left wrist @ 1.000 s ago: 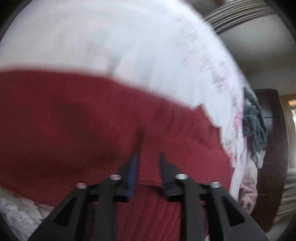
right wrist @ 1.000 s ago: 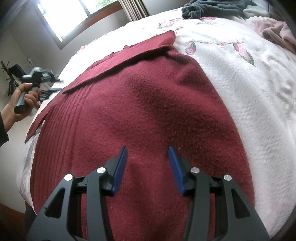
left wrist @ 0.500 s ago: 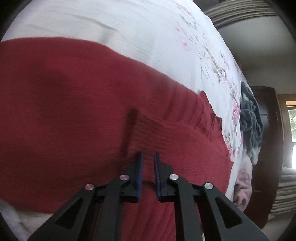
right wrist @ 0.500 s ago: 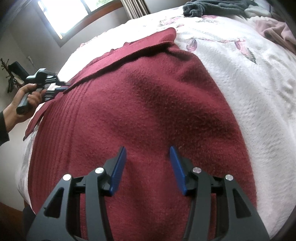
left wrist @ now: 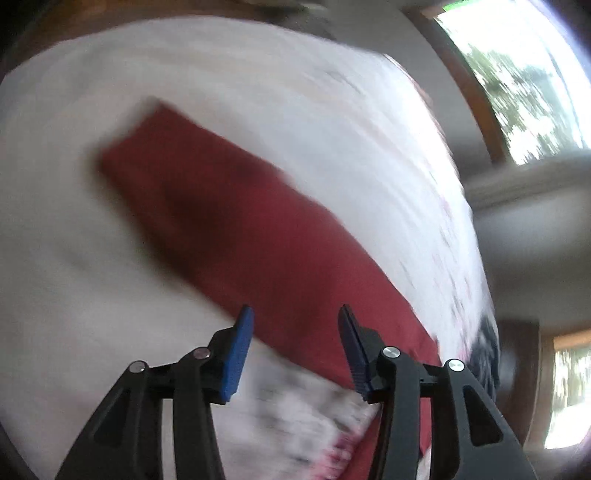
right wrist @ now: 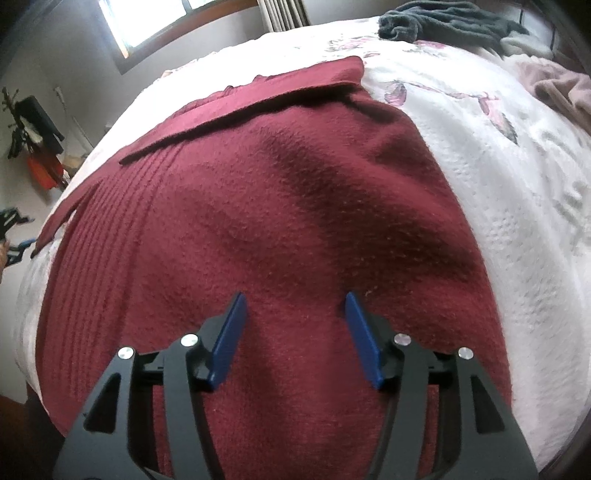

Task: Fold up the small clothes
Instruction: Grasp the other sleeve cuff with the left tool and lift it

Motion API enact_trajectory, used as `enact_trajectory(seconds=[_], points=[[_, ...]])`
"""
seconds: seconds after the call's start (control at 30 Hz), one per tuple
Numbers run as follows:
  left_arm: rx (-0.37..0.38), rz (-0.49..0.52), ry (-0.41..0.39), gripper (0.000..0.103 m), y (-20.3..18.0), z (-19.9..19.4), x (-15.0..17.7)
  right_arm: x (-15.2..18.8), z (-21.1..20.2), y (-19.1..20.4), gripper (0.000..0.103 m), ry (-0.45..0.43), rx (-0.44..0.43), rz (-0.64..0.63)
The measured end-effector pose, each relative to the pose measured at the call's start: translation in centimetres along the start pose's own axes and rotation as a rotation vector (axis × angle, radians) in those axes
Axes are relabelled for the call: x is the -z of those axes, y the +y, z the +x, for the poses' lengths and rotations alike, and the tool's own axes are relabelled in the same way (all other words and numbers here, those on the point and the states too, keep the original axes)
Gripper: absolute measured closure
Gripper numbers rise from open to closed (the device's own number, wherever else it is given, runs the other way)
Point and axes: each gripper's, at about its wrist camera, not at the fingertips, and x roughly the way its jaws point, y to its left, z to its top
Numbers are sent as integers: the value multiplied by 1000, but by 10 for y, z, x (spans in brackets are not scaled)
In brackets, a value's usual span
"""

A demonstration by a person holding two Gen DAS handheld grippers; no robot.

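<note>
Right wrist, claw spread, sweater flat

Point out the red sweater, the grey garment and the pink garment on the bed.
red sweater (right wrist: 295, 206): right wrist view, middle of its body.
grey garment (right wrist: 436, 24): right wrist view, middle of the heap.
pink garment (right wrist: 557, 86): right wrist view, its crumpled top.

The left claw has opened, releasing the red sweater.
</note>
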Motion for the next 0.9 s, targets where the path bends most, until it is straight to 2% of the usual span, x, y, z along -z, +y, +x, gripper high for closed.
enact_trajectory(seconds=[0.07,0.17,0.27,0.33,0.47,0.5,0.53,0.57,0.63,0.73,0.9], points=[[-32,-39,-42,55,24,-10,-18,0,2,3,45,3,16,-12],[-41,-104,-89,55,46,-13,-35,0,4,8,43,8,45,-18],[-44,-186,-98,55,67,1,-46,0,5,12,40,15,64,-10],[-40,-193,-100,55,67,8,-48,-2,6,14,39,21,75,-8],[-75,-139,-112,57,51,17,-50,-2,8,18,37,29,92,-22],[-82,-131,-113,60,47,18,-52,-2,8,19,37,31,95,-24],[-88,-128,-117,79,46,17,-53,-3,8,19,37,34,96,-23],[-89,-126,-114,94,48,16,-57,-3,8,18,37,38,96,-20],[-60,-135,-107,94,52,11,-66,-4,7,18,37,45,94,-12],[-19,-106,-138,95,44,-10,-75,-8,5,19,37,57,86,3],[93,0,-199,95,-15,-53,-78,-12,-8,18,37,64,46,55]])
